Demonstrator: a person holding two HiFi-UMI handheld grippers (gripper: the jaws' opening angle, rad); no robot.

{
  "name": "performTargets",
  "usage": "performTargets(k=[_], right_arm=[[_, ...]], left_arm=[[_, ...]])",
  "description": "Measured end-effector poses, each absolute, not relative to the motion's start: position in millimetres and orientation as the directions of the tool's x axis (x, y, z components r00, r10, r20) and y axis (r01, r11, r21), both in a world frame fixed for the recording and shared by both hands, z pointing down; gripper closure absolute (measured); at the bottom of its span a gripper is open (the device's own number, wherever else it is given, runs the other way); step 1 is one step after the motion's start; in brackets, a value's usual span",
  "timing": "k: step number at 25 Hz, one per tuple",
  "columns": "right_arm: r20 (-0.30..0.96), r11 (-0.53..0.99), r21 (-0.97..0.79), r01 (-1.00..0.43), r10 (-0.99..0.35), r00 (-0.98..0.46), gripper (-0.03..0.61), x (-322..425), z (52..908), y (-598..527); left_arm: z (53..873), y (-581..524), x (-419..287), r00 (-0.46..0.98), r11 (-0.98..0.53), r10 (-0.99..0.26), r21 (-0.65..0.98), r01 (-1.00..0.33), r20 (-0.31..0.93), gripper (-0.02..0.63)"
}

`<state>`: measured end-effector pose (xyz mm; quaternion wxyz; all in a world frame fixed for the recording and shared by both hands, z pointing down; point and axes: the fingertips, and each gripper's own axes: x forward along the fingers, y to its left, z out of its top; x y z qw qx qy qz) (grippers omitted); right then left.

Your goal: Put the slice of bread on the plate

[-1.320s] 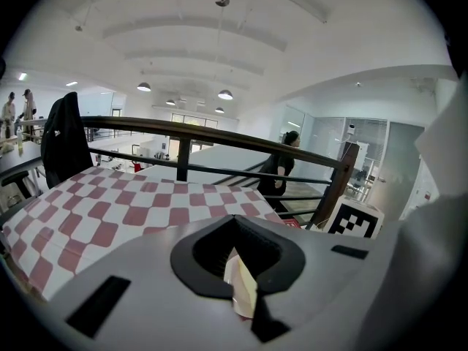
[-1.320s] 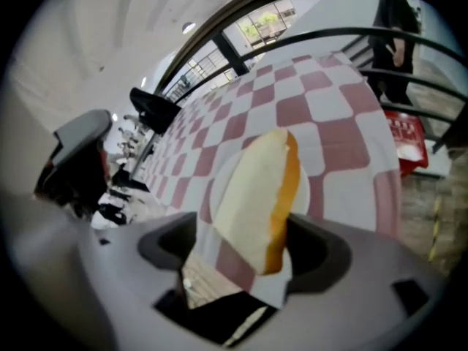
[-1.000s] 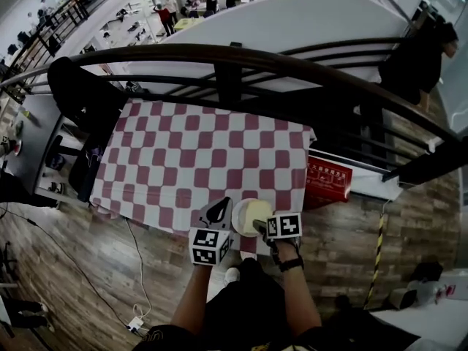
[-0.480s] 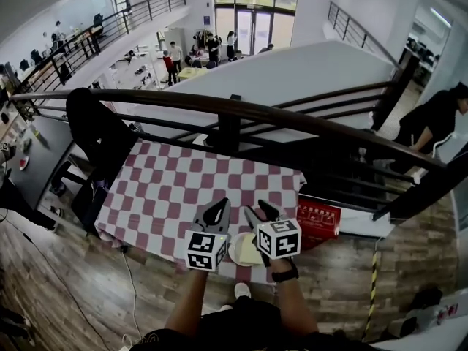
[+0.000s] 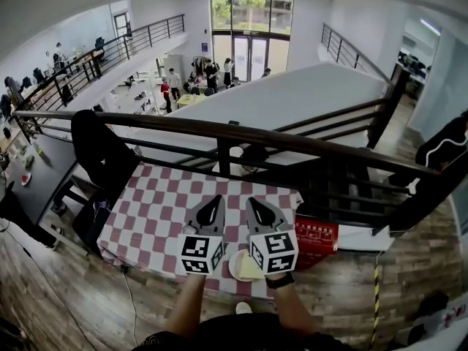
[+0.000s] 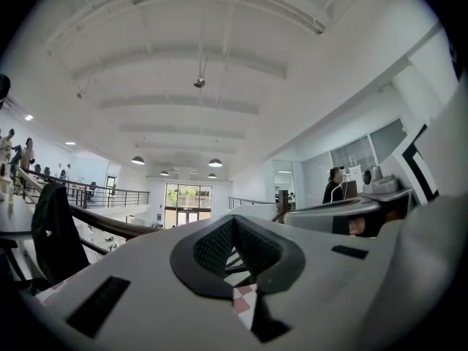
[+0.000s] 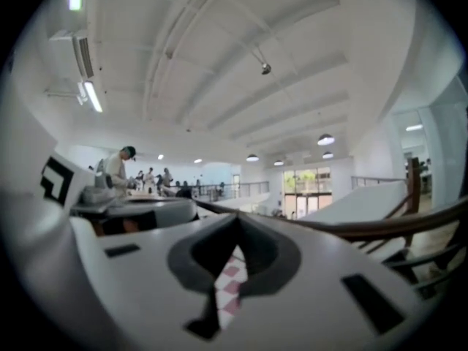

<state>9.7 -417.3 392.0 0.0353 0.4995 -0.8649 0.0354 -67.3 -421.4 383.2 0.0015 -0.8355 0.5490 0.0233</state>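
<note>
A white plate [image 5: 235, 267] sits at the near edge of the checkered table [image 5: 161, 210], and a pale slice of bread [image 5: 249, 268] lies on it. My right gripper's marker cube hides part of both. My left gripper [image 5: 210, 209] and right gripper [image 5: 261, 210] hang side by side above the table, pointing level and away from me. Both are shut with nothing between the jaws. In the left gripper view the left gripper's tips [image 6: 234, 221] meet with only tablecloth showing below them. The right gripper's tips [image 7: 238, 230] stand the same way in the right gripper view.
A dark curved railing [image 5: 219, 134] runs just behind the table. A black jacket hangs on a chair [image 5: 99, 152] at the table's left. A red box [image 5: 319, 238] lies right of the table on a wooden floor. A person [image 5: 446, 148] stands far right.
Both grippers have risen from the plate and now point level. The right gripper's jaws, open beside the plate before, have closed empty. The bread stays on the plate.
</note>
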Motion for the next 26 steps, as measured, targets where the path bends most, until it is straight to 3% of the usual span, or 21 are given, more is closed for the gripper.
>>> performTargets(k=[7,26], right_arm=[[-0.038,0.361,0.045,-0.931,-0.931,-0.363,0.565,36,360,-412],[-0.018,0.349,0.059,-0.935,-0.936,-0.351,0.565,64,369,-372]], left_arm=[[366,-419,-62,0.388,-0.388,-0.920,-0.016,-0.921,-0.054,0.595],[373,-392,-22,0.449,-0.449,-0.892,-0.010,-0.894,-0.057,0.595]])
